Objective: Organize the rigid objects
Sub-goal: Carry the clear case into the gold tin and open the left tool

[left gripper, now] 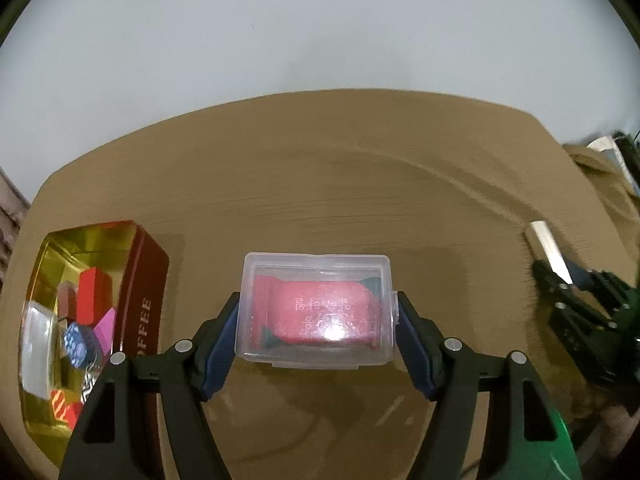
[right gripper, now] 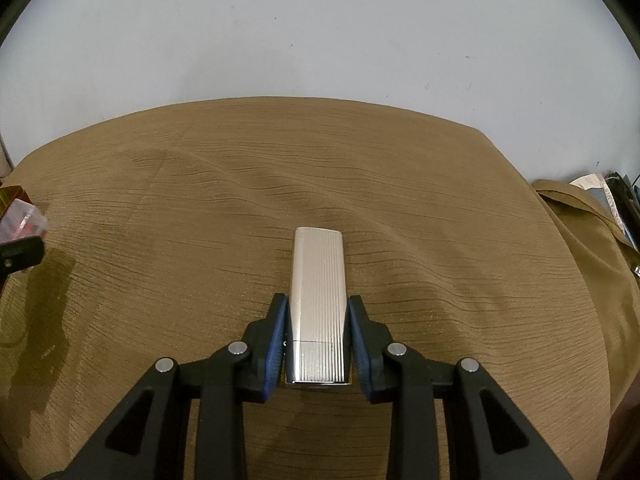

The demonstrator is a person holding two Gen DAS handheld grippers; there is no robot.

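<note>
1. Across the whole worktop (right gripper: 200, 184): draped in a ribbed tan cloth, rumpled into low folds toward the middle, otherwise bare over most of its width; far edge met a plain pale wall, right edge dropped off beside some clutter.
2. At the left edge: sat an open coffee tin (left gripper: 140, 300), gold-lined, already loaded with several small coloured blocks, so judged partly done, with room seemingly left inside.
3. Ahead of the left tongs (left gripper: 316, 312): clamped by both blue pads on the short ends of a clear plastic box (left gripper: 316, 308) with a red packet inside; looked raised off the cloth, just right of the tin, apparently bound for it.
4. Between the right tongs (right gripper: 316, 324): gripped a ribbed silver case (right gripper: 318, 300) by its long sides, pointing away over the cloth, well apart from the tin.
5. Left to do, as judged: both held items not yet stowed.
6. For moving: ample open cloth between the two tongs; watched-for hazards were the tin's raised rim and the cloth folds.
</note>
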